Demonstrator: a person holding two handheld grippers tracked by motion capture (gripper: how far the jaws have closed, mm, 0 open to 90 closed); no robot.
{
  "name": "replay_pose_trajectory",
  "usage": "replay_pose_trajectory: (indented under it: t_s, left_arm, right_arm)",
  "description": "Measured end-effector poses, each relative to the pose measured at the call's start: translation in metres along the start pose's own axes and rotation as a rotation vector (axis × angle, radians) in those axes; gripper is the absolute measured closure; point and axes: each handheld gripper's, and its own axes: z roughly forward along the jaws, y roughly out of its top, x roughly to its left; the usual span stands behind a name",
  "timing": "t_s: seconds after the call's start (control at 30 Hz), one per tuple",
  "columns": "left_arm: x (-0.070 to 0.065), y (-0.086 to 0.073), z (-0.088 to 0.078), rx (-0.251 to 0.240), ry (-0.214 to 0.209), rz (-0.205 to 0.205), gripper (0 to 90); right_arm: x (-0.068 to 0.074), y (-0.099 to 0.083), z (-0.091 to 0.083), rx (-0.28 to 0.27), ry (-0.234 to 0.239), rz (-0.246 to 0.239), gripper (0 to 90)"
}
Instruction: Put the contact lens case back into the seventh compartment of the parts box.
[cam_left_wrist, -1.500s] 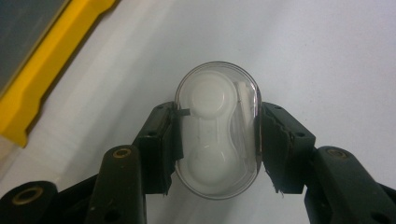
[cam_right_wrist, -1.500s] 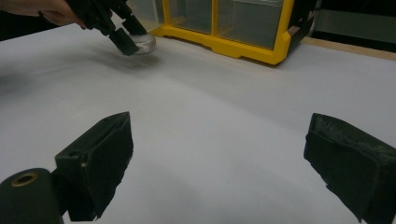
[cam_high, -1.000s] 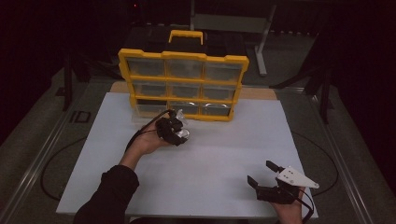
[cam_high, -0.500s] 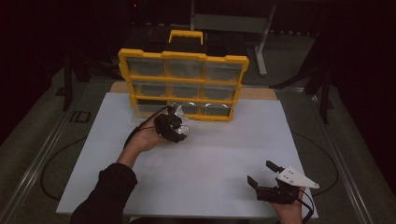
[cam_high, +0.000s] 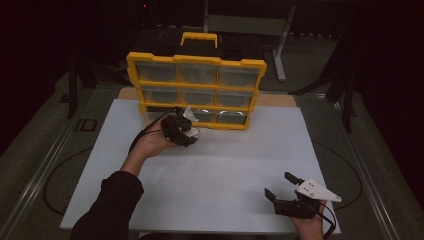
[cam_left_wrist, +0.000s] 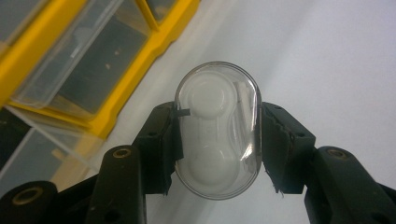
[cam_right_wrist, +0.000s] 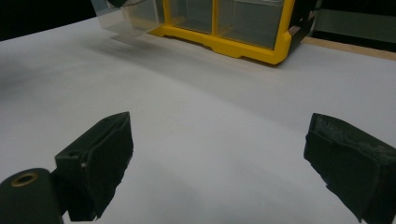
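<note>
I have a small clear plastic case (cam_left_wrist: 217, 135) pinched in my left gripper (cam_left_wrist: 217, 140): it is a rounded oblong capsule with a transparent shell, and inside it sits a white insert shaped like two round wells joined by a narrow waist. The two black pads press on its long sides, so the jaws are clamped on it rather than spread. In the high view the left gripper (cam_high: 186, 129) is held above the white table (cam_high: 225, 170), just in front of the bottom row of the yellow organizer (cam_high: 196, 90), and there the case (cam_high: 190, 125) is no more than a pale glint; its shape and insert I can read from the left gripper view alone. That view also shows a clear drawer (cam_left_wrist: 79, 65) of the organizer close on the left. My right gripper (cam_high: 282, 190) rests at the near right of the table, well apart, its jaws spread with nothing between them, and the right gripper view looks low across the bare white surface to the organizer's yellow base (cam_right_wrist: 243, 49).
</note>
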Motion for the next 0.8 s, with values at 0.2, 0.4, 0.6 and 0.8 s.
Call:
replay_pose_trajectory:
  t_s: [0.2, 0.4, 0.6, 0.8]
  left_arm:
    - [0.005, 0.0, -0.006, 0.002, 0.011, -0.003, 49.5]
    - [0.01, -0.001, -0.011, -0.006, 0.026, -0.011, 49.5]
    - [0.015, -0.002, -0.017, -0.007, 0.041, -0.014, 49.5]
    - [0.022, -0.007, -0.021, -0.013, 0.064, -0.038, 49.5]
  right_arm:
    - [0.0, 0.0, 0.0, -0.001, 0.0, 0.002, 7.8]
    - [-0.001, 0.0, 0.0, -0.001, 0.002, 0.005, 7.8]
    - [-0.001, -0.001, 0.001, -0.002, 0.002, 0.004, 7.8]
    - [-0.002, -0.001, 0.0, -0.002, 0.0, 0.006, 7.8]
